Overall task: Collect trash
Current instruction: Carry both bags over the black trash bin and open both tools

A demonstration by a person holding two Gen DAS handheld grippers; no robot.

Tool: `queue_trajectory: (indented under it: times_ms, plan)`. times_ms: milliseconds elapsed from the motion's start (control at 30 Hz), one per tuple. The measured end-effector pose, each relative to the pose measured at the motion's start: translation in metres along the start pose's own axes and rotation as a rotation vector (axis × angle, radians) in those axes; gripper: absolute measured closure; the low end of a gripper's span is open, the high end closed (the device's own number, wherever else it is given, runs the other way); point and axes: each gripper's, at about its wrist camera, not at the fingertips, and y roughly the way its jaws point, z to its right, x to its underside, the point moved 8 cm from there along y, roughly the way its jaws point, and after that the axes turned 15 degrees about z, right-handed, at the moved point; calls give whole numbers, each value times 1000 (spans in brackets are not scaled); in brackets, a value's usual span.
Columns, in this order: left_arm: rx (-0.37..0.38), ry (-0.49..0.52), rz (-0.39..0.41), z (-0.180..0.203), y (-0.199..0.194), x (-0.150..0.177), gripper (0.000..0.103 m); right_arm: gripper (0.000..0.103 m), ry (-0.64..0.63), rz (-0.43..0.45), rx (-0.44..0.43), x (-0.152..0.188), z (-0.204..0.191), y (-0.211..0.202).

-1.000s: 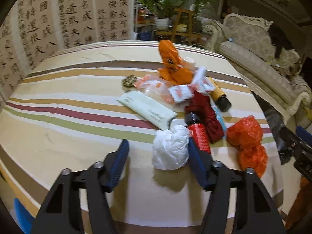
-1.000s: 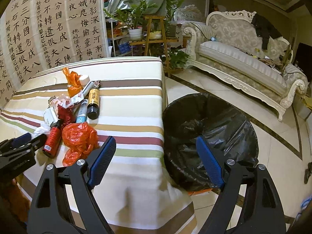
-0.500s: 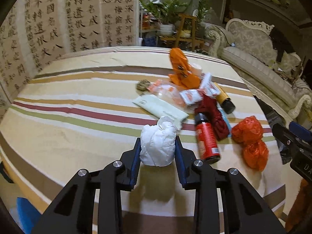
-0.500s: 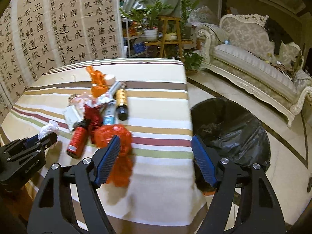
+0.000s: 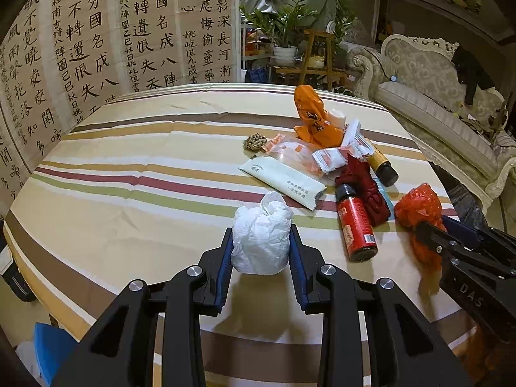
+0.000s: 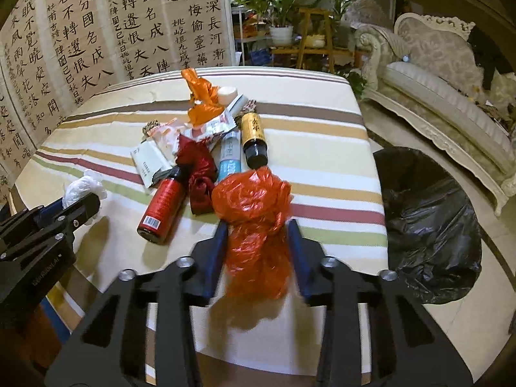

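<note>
- Your whole 9 to 11 o'clock side of the striped table [image 5: 106, 193] is bare cloth, easy room to move through.
- The trash pile [image 5: 325, 158] crowds 12 to 2 o'clock; the red spray can [image 5: 354, 222] lies nearest.
- From the right wrist camera, the black-lined bin [image 6: 429, 222] sits off the table edge at 3 o'clock, floor around it open.

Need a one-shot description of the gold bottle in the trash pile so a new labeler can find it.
Start at the striped tablecloth and find the trash pile on it. On the pile's side nearest the black bin bag lies the gold bottle, black cap pointing toward the camera. It is the only gold item; the nearby red spray can is bigger.
</note>
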Motion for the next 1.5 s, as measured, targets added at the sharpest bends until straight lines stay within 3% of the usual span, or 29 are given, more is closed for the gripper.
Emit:
queue_trajectory:
  times_ms: [367, 833, 1000, 1500]
  plan:
    - [59, 23, 44, 42, -7, -11, 70, 72, 24, 70, 52, -12, 27, -22]
    - [208, 119, 84, 152, 9, -34, 70, 72, 127, 137, 263, -21, 151, -35]
    - [247, 166, 82, 193, 20, -35, 70, 72, 155, 136, 300, -19, 183, -28]
    - [267, 253, 36, 263, 63, -32, 70, 72, 209, 119, 348, -10, 241, -6]
